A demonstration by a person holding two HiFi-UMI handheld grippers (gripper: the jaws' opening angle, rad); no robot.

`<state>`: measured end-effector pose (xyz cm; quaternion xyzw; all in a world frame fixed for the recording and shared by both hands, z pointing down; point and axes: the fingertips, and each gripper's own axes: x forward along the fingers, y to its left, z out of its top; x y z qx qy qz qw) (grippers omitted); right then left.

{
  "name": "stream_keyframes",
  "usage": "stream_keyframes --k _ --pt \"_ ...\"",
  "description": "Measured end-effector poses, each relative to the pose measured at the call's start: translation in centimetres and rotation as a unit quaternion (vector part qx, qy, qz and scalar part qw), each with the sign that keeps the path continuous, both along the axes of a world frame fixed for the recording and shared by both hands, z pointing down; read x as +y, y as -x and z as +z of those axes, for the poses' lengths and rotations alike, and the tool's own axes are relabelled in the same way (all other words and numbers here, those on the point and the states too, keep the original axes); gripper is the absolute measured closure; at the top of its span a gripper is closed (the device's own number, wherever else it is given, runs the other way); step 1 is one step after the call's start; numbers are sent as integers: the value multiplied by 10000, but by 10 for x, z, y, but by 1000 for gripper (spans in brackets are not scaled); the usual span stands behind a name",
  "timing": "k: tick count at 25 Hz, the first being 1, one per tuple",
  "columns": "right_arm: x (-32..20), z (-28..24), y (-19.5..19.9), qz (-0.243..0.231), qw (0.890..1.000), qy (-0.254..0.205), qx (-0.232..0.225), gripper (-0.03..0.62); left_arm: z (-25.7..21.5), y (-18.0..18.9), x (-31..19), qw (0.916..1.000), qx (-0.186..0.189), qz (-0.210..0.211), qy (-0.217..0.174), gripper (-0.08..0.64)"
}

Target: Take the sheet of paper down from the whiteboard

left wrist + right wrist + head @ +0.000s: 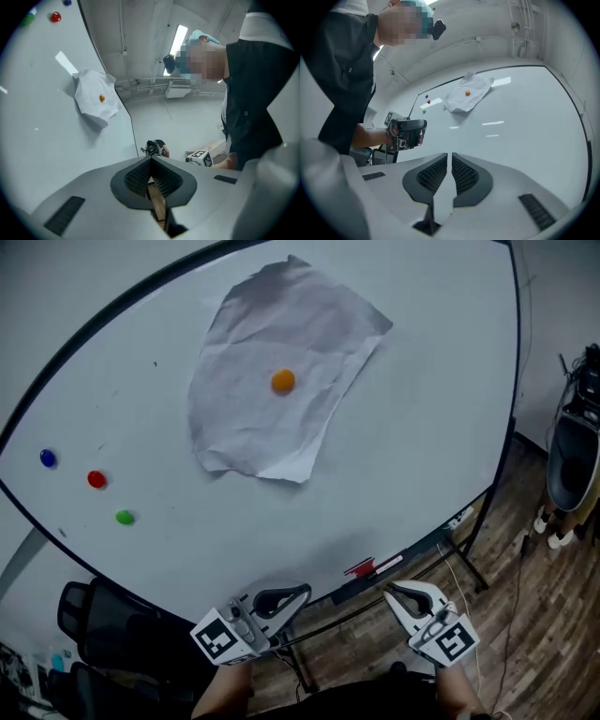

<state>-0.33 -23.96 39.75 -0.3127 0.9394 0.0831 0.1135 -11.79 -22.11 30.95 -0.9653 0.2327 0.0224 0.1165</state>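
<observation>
Head view: the crumpled white paper sheet [253,418], pinned by a round orange magnet [283,381], sits high on the white whiteboard [422,446], well above the left gripper [298,594] and right gripper [394,592] near its lower edge. Left gripper view: jaws closed, empty. Right gripper view: likewise closed, empty.

white paper [281,371] (orange magnet [283,382]); blue [48,458], red [97,479], green [125,517] magnets.

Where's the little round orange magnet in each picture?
Head view: the round orange magnet sits upper middle on the whiteboard.
Left gripper view: the magnet is left of centre.
Right gripper view: the magnet is upper middle.
Shared landmark: the crumpled white paper sheet it pins.
</observation>
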Motion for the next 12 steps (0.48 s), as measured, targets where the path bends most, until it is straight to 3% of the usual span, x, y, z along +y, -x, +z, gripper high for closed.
stream_keyframes --k 3,7,12 --pt "-32 -38 -33 -42 9991 -426 35 571 -26 -15 -25 9985 -49 -492 -240 549" --pt "-61 -90 -60 -102 9941 -1062 174 571 -48 -37 -47 9927 -514 -970 -491 549" --pt "-82 -159 -54 -359 9789 -1925 581 571 -102 -38 -64 9791 -698 -1663 -939 549"
